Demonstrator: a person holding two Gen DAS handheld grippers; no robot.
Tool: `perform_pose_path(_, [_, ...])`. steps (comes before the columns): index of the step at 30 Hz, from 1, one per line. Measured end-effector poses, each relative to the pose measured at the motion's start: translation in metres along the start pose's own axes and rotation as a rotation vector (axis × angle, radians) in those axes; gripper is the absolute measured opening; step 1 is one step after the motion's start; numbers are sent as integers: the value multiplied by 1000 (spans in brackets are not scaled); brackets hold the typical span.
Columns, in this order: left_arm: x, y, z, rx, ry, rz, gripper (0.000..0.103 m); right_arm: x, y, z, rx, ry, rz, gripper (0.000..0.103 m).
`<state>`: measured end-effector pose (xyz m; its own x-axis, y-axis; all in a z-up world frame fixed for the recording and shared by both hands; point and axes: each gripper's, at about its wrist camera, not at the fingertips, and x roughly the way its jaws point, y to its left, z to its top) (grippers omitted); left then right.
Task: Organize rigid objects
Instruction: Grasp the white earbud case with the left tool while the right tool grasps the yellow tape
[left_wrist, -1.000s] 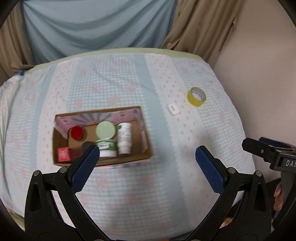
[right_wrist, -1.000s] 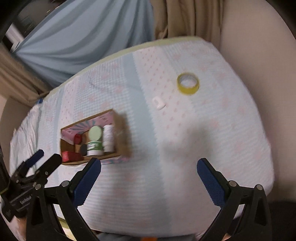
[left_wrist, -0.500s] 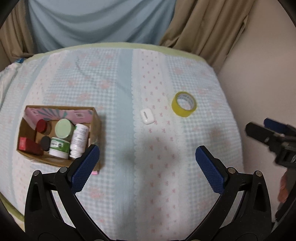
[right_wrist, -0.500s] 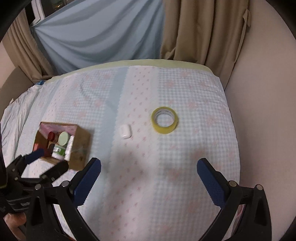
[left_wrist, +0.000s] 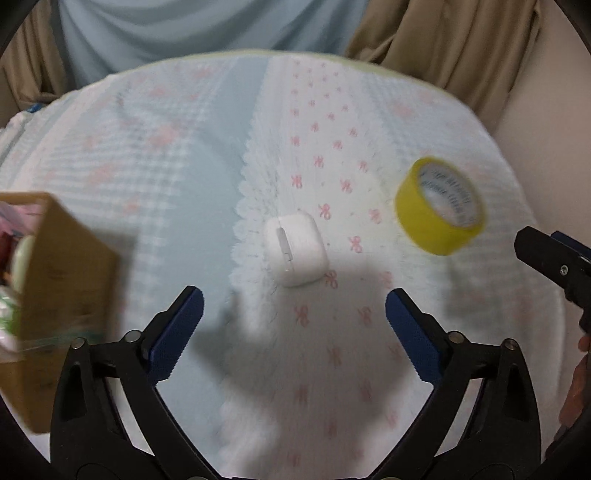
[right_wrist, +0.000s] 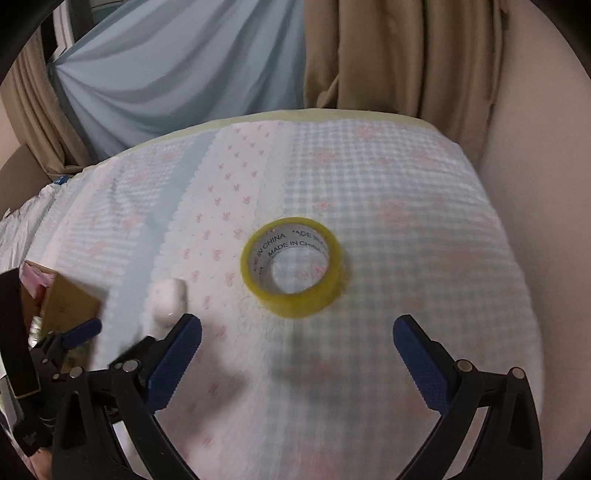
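Patterned bedspread (right_wrist: 388, 229); cardboard box (left_wrist: 62, 280) holds blurred jars; both hand-held grippers (left_wrist: 293, 328) (right_wrist: 297, 354) wide open, empty.

The right gripper (right_wrist: 297, 338) hangs over a patchwork bedspread (right_wrist: 406, 229), its 2 blue-padded fingers (right_wrist: 173, 360) spread wide with nothing between them. Just ahead of the gap lies a yellow tape roll (right_wrist: 291, 267) flat on the cloth, "MADE IN CHINA" printed inside its core. To the roll's left, a small white case (right_wrist: 168, 301) sits just beyond the left finger's tip. Farther left stands a cardboard box (right_wrist: 70, 304), partly hidden by the left gripper (right_wrist: 74, 332). Blue and tan curtains (right_wrist: 388, 55) hang behind the bed
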<state>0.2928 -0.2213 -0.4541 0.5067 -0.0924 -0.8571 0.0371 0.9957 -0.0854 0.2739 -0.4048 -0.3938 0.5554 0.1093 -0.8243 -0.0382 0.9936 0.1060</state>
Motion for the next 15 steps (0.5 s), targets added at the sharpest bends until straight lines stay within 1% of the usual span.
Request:
perform_pose_path(2, [22,-2,-1,-3,-3,22,92,24,2,-3,-11,10,0,103])
perform_pose_path(4, [42,-5,-1,-15,-13,42,82,44,2,-5,-11,13,-1,103])
perform_pose_path(5, [46,-5,-1,-18,-16,45,81,53,3,-5,-10,13,4,103])
perform_pose_path(8, [53,-11,2,-3,-81,76,81,76,5,-3,-29,3,0,103])
perform_pose_path(12, [61,-13,6,-14,-108,98,81,95,12,3,-74,-20,-20,103])
perform_pose_path(15, [62,-15,7,-14,-111,111,80,105,15,7,-99,-28,-42,103])
